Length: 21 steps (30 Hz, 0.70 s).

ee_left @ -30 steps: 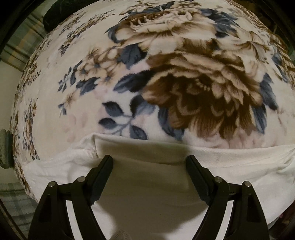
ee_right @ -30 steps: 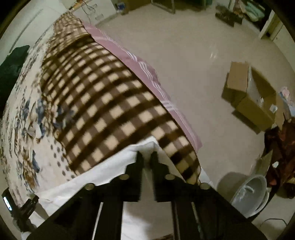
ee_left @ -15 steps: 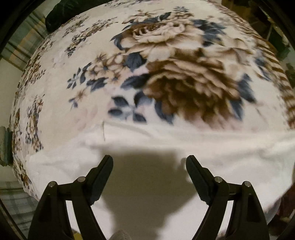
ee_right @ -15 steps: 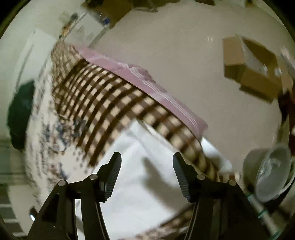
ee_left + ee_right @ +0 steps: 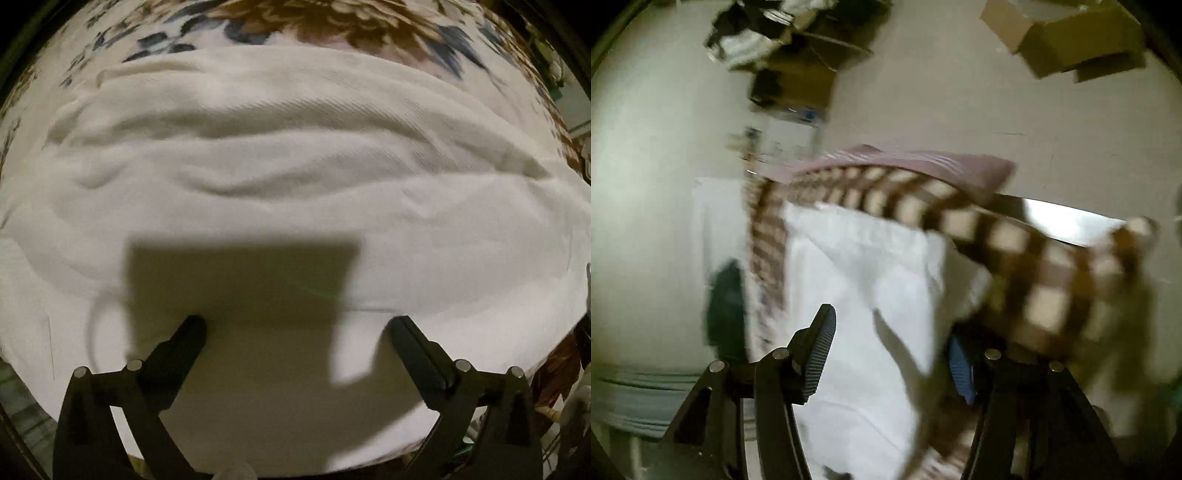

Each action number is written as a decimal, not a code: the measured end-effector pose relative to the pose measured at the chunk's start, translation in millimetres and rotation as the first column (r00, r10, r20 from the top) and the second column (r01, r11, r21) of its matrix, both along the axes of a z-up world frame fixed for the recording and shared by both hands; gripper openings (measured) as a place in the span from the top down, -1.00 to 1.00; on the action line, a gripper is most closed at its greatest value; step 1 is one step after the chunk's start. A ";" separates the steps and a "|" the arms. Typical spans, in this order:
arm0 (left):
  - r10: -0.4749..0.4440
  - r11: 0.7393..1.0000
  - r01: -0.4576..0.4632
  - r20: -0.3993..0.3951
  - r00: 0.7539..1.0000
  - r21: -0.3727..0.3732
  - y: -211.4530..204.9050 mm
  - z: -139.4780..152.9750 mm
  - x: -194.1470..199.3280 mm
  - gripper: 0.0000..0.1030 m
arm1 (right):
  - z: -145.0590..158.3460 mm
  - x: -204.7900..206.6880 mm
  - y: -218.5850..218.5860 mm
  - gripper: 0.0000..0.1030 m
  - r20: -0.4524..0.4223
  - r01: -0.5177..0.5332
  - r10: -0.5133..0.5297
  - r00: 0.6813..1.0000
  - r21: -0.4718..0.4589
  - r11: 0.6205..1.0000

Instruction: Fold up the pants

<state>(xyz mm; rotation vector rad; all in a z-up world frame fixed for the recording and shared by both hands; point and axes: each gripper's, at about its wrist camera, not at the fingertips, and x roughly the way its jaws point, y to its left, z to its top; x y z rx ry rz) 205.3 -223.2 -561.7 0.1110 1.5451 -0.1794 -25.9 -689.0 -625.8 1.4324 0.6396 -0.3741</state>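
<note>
1. The white pants (image 5: 295, 177) lie spread across a floral blanket (image 5: 369, 22) and fill most of the left wrist view. Several long soft wrinkles run left to right across the cloth. Its far edge follows a curved line just short of the brown and blue flower print.
2. A thin loop of cord (image 5: 94, 332) lies on the cloth at near left, beside the left finger of the left gripper.
3. The left gripper (image 5: 295, 328) hangs above the near part of the pants with its fingers spread wide apart and nothing between them. Its blocky shadow falls on the cloth just beyond the fingertips.
4. In the right wrist view, which is blurred, the pants (image 5: 864, 280) appear as a white sheet on the bed. A brown-and-cream checked blanket (image 5: 1015, 251) lies along their far and right side, with a pink sheet edge (image 5: 923, 162) beyond it.
5. The right gripper (image 5: 890, 347) is also spread wide and holds nothing. Whether its fingertips touch the cloth cannot be told.
6. Farther out lies a pale floor (image 5: 960, 92). A cardboard box (image 5: 1071, 40) stands at far right. A dark cluttered heap, too blurred to name, sits at far left.
</note>
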 end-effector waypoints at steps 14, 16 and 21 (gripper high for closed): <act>0.019 1.000 -0.019 0.043 0.999 0.001 -2.9 -3.8 -4.7 -1.00 | 11.3 35.3 2.9 0.86 -0.009 -0.024 0.023 1.000 -0.063 0.998; 0.028 1.000 -0.028 0.030 0.999 -0.010 -0.2 1.6 -10.5 -1.00 | 30.7 38.9 8.6 0.86 -0.010 -0.037 0.036 0.999 -0.105 0.994; 0.118 0.991 -0.111 0.081 0.990 -0.080 33.3 41.9 -9.6 -1.00 | 94.1 54.4 35.4 0.86 0.025 -0.114 0.120 0.992 -0.183 0.977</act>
